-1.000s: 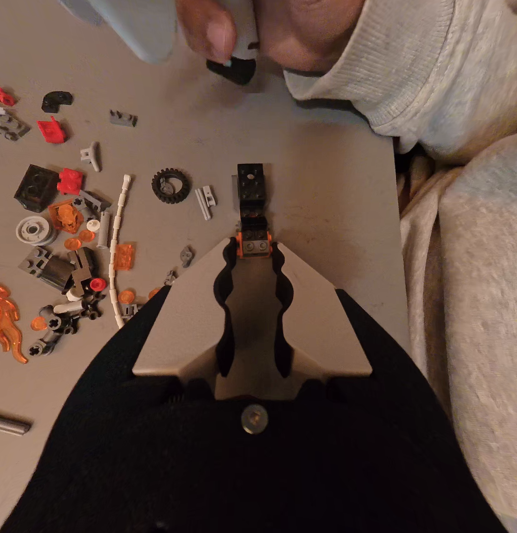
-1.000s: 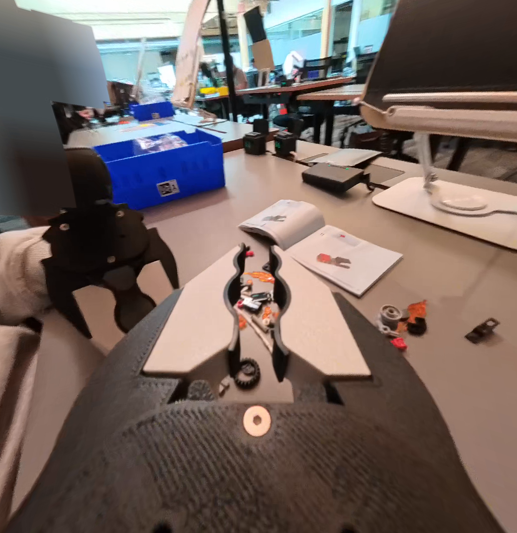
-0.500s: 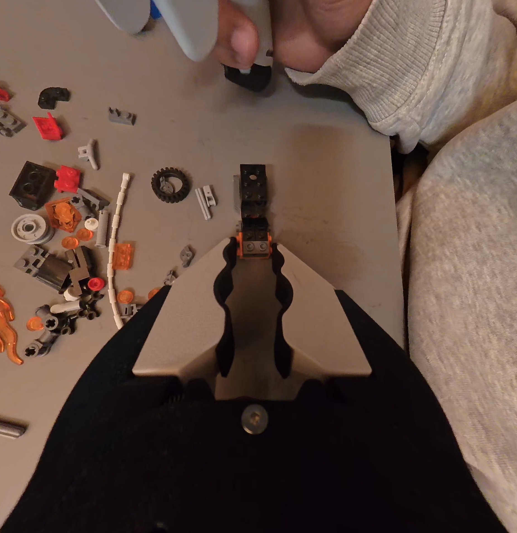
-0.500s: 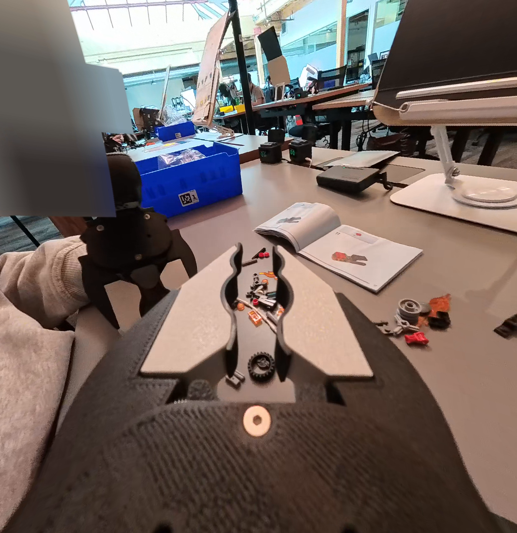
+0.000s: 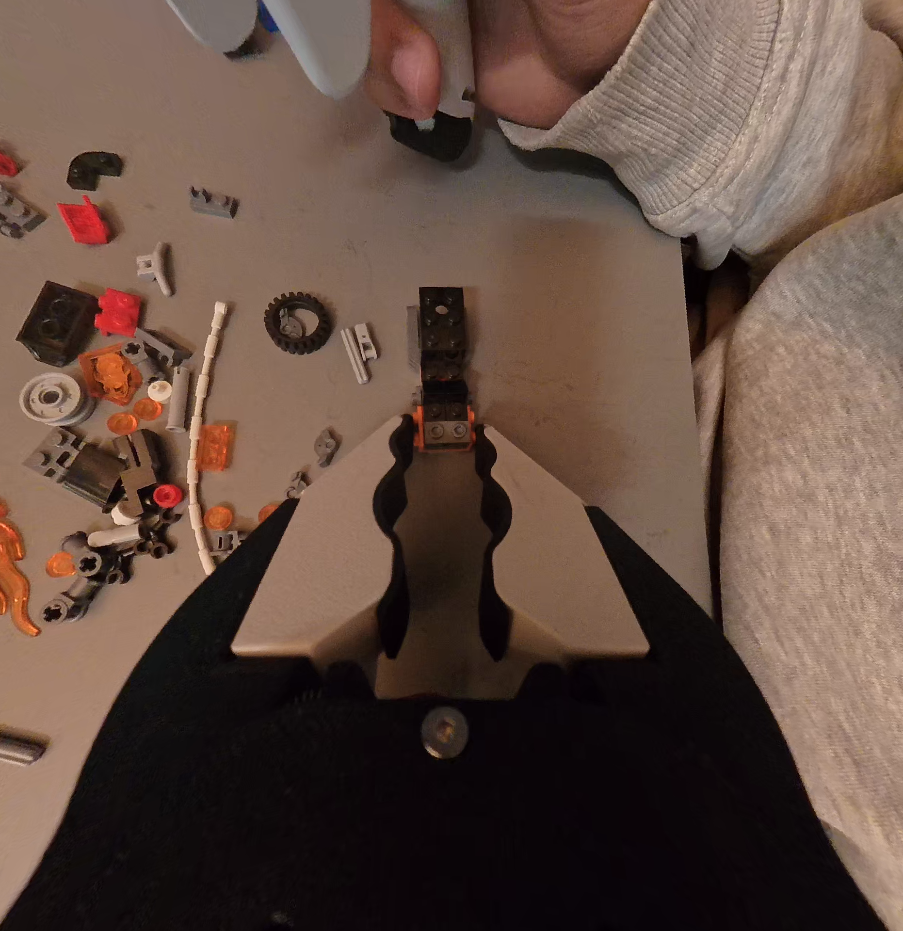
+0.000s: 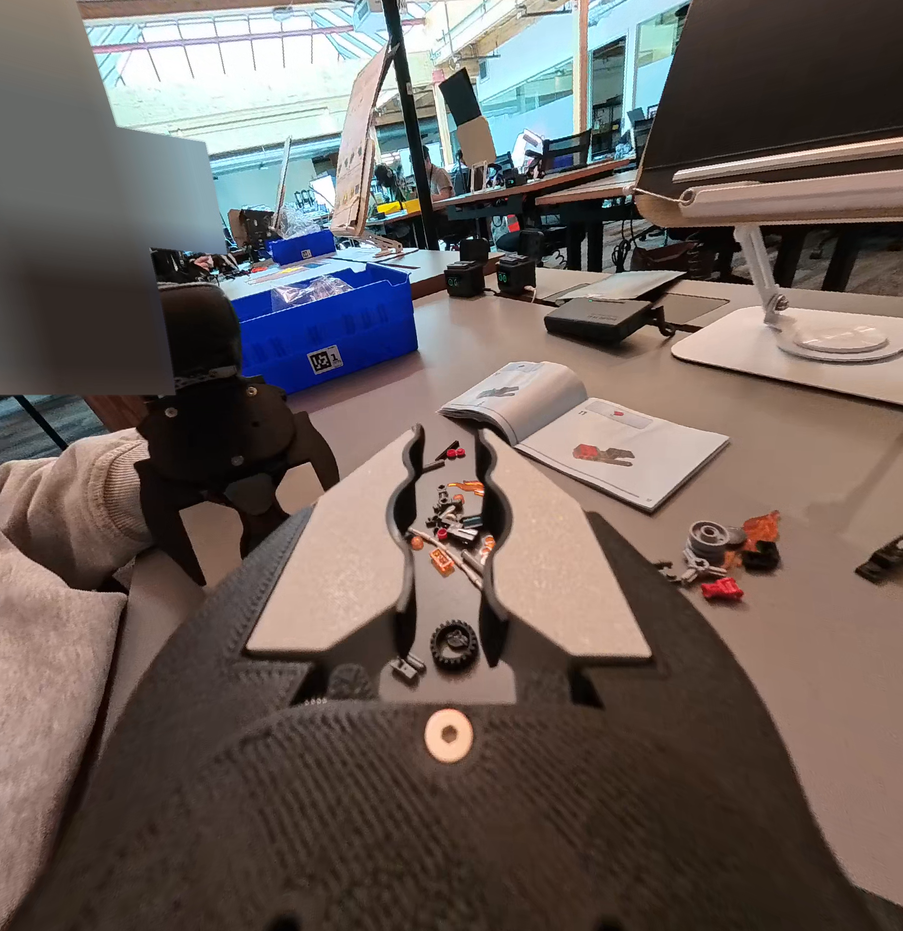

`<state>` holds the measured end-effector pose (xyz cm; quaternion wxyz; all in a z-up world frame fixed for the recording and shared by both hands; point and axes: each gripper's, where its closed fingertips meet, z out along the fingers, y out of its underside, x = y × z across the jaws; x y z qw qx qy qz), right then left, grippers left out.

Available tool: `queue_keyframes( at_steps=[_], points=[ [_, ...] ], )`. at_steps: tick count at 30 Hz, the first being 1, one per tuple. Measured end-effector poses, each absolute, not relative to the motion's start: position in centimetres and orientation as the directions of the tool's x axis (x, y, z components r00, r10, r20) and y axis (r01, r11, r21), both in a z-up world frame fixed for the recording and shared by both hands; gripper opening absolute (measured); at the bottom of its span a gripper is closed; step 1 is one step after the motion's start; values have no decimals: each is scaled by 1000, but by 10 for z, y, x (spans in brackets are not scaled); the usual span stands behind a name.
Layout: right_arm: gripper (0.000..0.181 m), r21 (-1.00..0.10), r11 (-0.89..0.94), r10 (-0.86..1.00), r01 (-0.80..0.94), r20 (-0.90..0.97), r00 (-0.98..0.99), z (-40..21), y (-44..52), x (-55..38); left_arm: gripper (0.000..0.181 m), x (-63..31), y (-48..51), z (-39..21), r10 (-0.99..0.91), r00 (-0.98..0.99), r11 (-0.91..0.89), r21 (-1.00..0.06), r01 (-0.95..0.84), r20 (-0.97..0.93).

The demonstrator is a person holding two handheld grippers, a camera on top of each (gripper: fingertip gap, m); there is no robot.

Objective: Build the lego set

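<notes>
In the left wrist view my left gripper (image 5: 443,436) is shut on the orange-and-grey end of a small black lego assembly (image 5: 442,327) that points away from me, over the table near its right edge. Loose lego parts (image 5: 117,433) lie to its left, with a black tyre (image 5: 299,322) closest. My right gripper (image 6: 449,438) is open and empty, held above the table over the same parts (image 6: 452,529) and tyre (image 6: 453,644). It also shows in the left wrist view (image 5: 333,45), held by a hand (image 5: 515,60).
An open instruction booklet (image 6: 590,443) lies beyond the parts. A second small pile of parts (image 6: 726,554) sits to the right. A blue bin (image 6: 328,322), a black box (image 6: 595,317) and a white monitor stand (image 6: 817,347) stand farther back. The table edge (image 5: 689,403) meets a grey-clothed lap. The gap from one gripper's tips to the other's is roughly 15 centimeters.
The hand with my right gripper has come closer over the table toward the left gripper. The left gripper still holds the assembly in the same place.
</notes>
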<state>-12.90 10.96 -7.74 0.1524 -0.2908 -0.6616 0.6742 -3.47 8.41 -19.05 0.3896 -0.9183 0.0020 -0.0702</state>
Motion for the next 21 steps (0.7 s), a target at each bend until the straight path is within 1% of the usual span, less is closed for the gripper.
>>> queue_keyframes(
  at_steps=[1, 9, 21],
  points=[
    [19, -980, -84, 588, 180, -195, -785, -77, 110, -129, 23, -35, 84, -190, -58, 990, -696, -716, 53, 130],
    [19, -972, -131, 564, 193, -233, -792, -73, 111, -128, 23, -35, 84, -190, -58, 989, -696, -716, 59, 138],
    [19, -967, -152, 543, 205, -255, -800, -71, 110, -125, 23, -35, 84, -190, -58, 986, -695, -715, 73, 157]
  ],
)
